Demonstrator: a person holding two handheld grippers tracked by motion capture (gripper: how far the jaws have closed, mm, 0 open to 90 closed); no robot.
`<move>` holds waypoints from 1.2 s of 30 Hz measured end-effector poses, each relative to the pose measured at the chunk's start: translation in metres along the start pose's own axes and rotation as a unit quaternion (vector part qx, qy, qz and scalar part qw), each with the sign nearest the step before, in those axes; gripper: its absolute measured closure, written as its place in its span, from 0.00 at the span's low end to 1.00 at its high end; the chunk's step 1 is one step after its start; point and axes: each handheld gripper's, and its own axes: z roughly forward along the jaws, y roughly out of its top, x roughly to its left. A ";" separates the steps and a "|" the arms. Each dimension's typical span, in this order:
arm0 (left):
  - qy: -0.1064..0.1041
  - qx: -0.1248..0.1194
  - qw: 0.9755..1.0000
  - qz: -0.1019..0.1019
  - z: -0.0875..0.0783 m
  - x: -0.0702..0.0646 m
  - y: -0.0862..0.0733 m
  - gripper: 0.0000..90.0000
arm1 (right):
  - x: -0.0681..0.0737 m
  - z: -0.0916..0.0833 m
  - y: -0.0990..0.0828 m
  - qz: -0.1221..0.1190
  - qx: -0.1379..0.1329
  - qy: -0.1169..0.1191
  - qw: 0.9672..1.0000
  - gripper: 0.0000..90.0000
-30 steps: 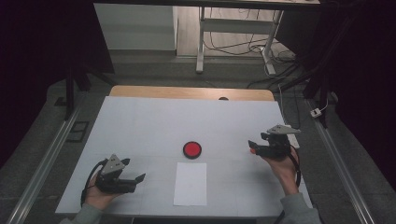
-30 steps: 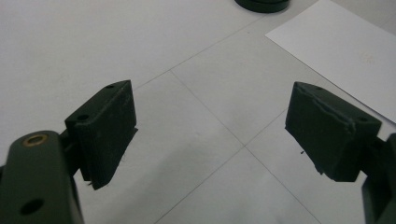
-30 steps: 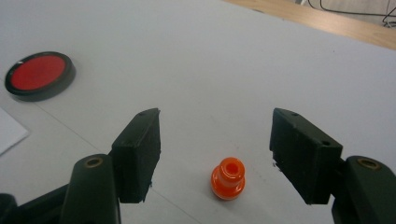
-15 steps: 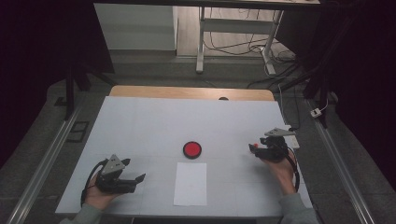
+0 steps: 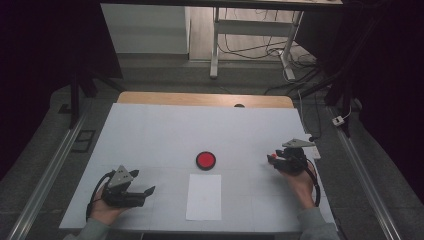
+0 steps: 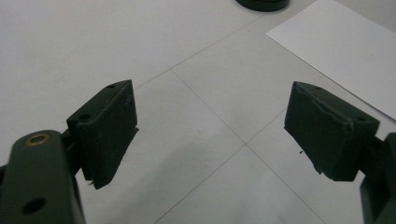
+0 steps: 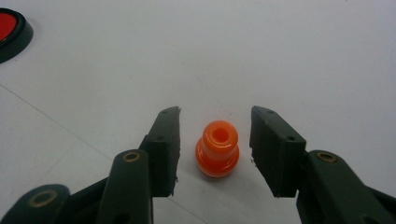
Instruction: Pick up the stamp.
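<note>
Lowered since the earlier frame, the right gripper [image 7: 215, 151] is now set on the white table [image 5: 160, 135], its jaws parted around a small orange piece [image 7: 217, 149] standing upright between them, untouched. At the near left, the left gripper [image 6: 210, 135] is held wide open, beside a white sheet [image 5: 204, 196]. A red button [image 5: 205, 160] lies centrally.

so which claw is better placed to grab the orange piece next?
Right. The right claw is open with the orange piece standing between its jaws, untouched. The left claw is open over bare table, near the white sheet.
</note>
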 end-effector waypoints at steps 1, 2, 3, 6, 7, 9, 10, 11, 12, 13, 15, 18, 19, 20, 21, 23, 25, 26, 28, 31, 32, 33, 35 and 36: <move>0.000 0.000 1.000 0.000 0.000 0.000 0.000 0.19 | 0.000 0.000 0.000 -0.001 0.000 0.000 1.000 0.60; 0.000 0.001 1.000 0.000 0.000 0.000 0.000 0.19 | 0.000 0.000 0.000 0.000 0.000 0.002 1.000 0.61; 0.000 0.001 1.000 0.001 0.000 0.000 0.000 0.19 | 0.000 0.001 -0.001 -0.001 -0.001 0.002 1.000 0.63; 0.001 0.001 1.000 0.002 0.000 0.000 0.000 0.19 | 0.001 0.002 -0.001 -0.004 0.005 0.006 1.000 0.68; 0.001 0.001 1.000 0.002 0.000 0.000 0.000 0.19 | 0.001 0.002 -0.001 -0.004 0.005 0.006 1.000 0.68; 0.001 0.001 1.000 0.002 0.000 0.000 0.000 0.19 | 0.002 0.002 -0.001 -0.007 0.005 0.005 1.000 0.73; 0.001 0.001 1.000 0.002 0.000 0.000 0.000 0.19 | 0.002 0.002 -0.001 -0.007 0.005 0.005 1.000 0.73; 0.002 0.001 1.000 0.003 0.000 0.000 0.000 0.19 | 0.002 0.003 -0.002 -0.007 0.005 0.006 1.000 0.75; 0.002 0.002 1.000 0.004 0.000 0.000 0.000 0.20 | 0.002 0.003 -0.002 -0.013 0.006 0.004 1.000 0.78; 0.003 0.002 1.000 0.005 0.000 0.000 0.000 0.20 | 0.002 0.003 -0.002 -0.013 0.006 0.004 1.000 0.78; 0.003 0.002 1.000 0.005 0.000 0.000 0.000 0.20 | 0.003 0.003 -0.002 -0.016 0.007 0.003 1.000 0.79; 0.004 0.003 1.000 0.006 0.000 0.000 -0.001 0.20 | 0.003 0.003 -0.002 -0.016 0.007 0.003 1.000 0.79; 0.004 0.003 1.000 0.006 0.000 0.000 -0.001 0.20 | 0.003 0.003 -0.002 -0.017 0.006 0.003 1.000 0.79; 0.004 0.003 1.000 0.006 0.000 0.000 -0.001 0.20 | 0.003 0.003 -0.002 -0.020 0.006 0.001 1.000 0.79; 0.004 0.003 1.000 0.006 0.000 0.000 -0.001 0.20 | 0.003 0.003 -0.002 -0.020 0.006 0.001 1.000 0.79; 0.005 0.003 1.000 0.006 0.000 0.001 -0.001 0.20 | 0.004 0.003 -0.002 -0.021 0.005 0.001 1.000 0.80; 0.005 0.002 1.000 0.006 0.000 0.001 -0.001 0.20 | 0.004 0.002 -0.002 -0.022 0.000 0.003 1.000 0.79; 0.005 0.002 1.000 0.006 -0.001 0.001 -0.001 0.20 | 0.004 0.002 -0.002 -0.023 -0.001 0.002 1.000 0.80; 0.006 0.001 1.000 0.006 -0.001 0.001 -0.001 0.20 | 0.004 0.001 -0.002 -0.024 -0.003 0.003 1.000 0.80; 0.006 0.001 1.000 0.006 -0.001 0.001 -0.001 0.20 | 0.005 -0.002 0.000 -0.024 -0.011 0.004 1.000 0.80; 0.006 0.002 1.000 0.006 -0.001 0.001 -0.001 0.20 | 0.005 -0.003 0.000 -0.024 -0.013 0.005 1.000 0.80; 0.005 0.002 1.000 0.006 -0.001 0.001 -0.001 0.20 | 0.005 -0.006 0.001 -0.022 -0.020 0.005 1.000 0.80; 0.005 0.002 1.000 0.006 0.000 0.001 -0.001 0.20 | 0.005 -0.007 0.002 -0.021 -0.026 0.008 0.999 0.80; 0.005 0.002 1.000 0.006 0.000 0.001 -0.001 0.20 | 0.005 -0.008 0.002 -0.019 -0.031 0.009 0.999 0.80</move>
